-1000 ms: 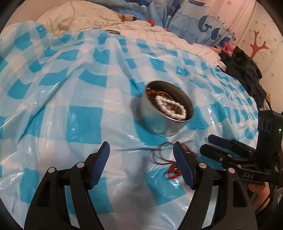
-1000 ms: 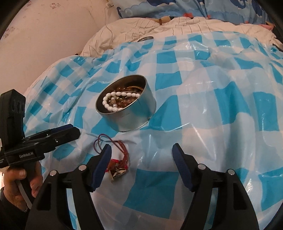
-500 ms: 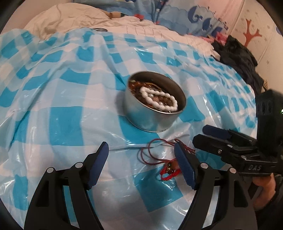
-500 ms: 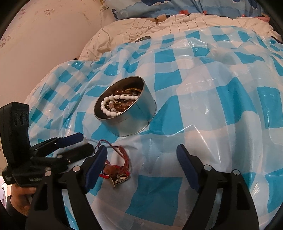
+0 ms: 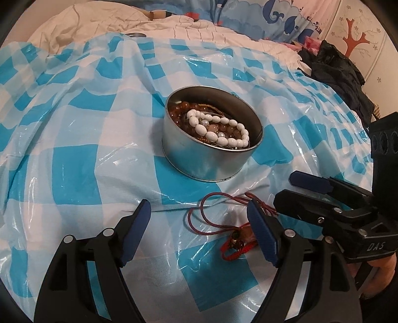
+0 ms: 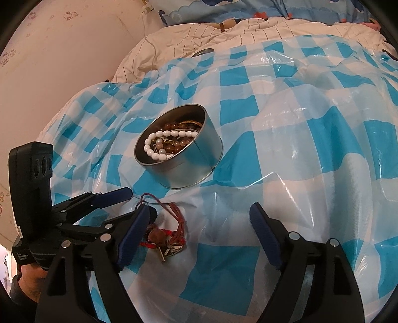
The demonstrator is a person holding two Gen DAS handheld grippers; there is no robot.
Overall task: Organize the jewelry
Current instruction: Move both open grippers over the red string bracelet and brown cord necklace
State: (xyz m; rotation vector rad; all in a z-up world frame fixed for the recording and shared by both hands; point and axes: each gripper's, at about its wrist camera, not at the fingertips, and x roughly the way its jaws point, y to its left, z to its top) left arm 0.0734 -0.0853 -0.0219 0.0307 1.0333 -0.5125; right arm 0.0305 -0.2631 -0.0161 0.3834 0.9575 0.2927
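Both grippers closer to red cord necklace at lower centre; left gripper and right gripper jaws wide, empty. Tin awaits necklace.

Bed cover: a glossy blue-and-white checked plastic sheet spread wide.
Beyond the sheet: a rumpled cream quilt, then blue cartoon-print bedding.
Right of the sheet: dark clothes heaped below a wall with a tree sticker.
Left of the sheet: plain pinkish wall.
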